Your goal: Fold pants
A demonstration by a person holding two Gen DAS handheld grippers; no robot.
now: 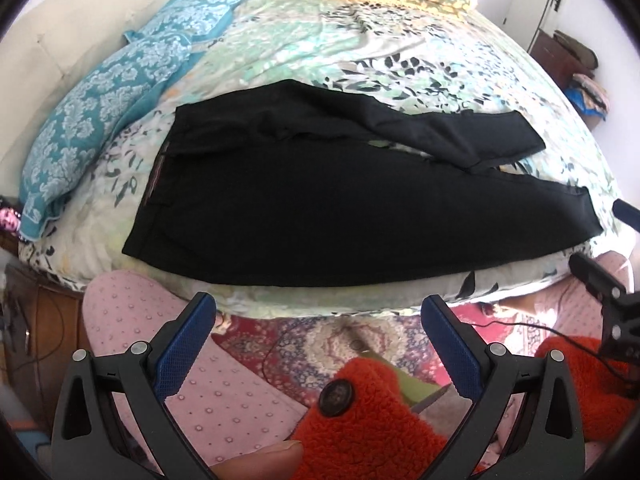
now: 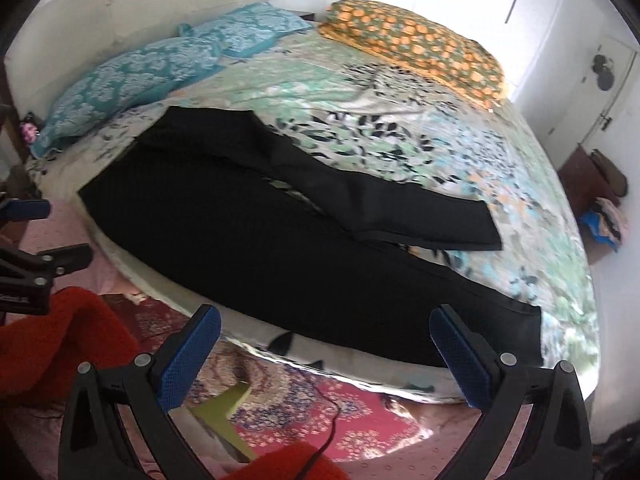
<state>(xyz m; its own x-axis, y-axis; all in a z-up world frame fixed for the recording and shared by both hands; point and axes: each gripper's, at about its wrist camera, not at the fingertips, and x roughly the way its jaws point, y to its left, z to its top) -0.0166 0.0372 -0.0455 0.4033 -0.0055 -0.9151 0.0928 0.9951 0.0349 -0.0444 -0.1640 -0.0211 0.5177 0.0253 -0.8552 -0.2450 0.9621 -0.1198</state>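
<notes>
Bright daylight, blown-out walls, fisheye-bent edges, slight blur

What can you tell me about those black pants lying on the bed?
The pants are plain black, in what looks like smooth woven cloth. They lie flat and unfolded on the flowery bedsheet, near the bed's front edge. The waistband points toward the blue pillows, and its lining shows a reddish strip. The far leg angles away from the near leg, with sheet visible between them. Nothing grips them.

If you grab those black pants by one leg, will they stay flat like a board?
Probably not. The black pants lie limp with wrinkles on the bed, so they should droop. The far leg bends crookedly, suggesting soft cloth, unlikely to slide much.
</notes>
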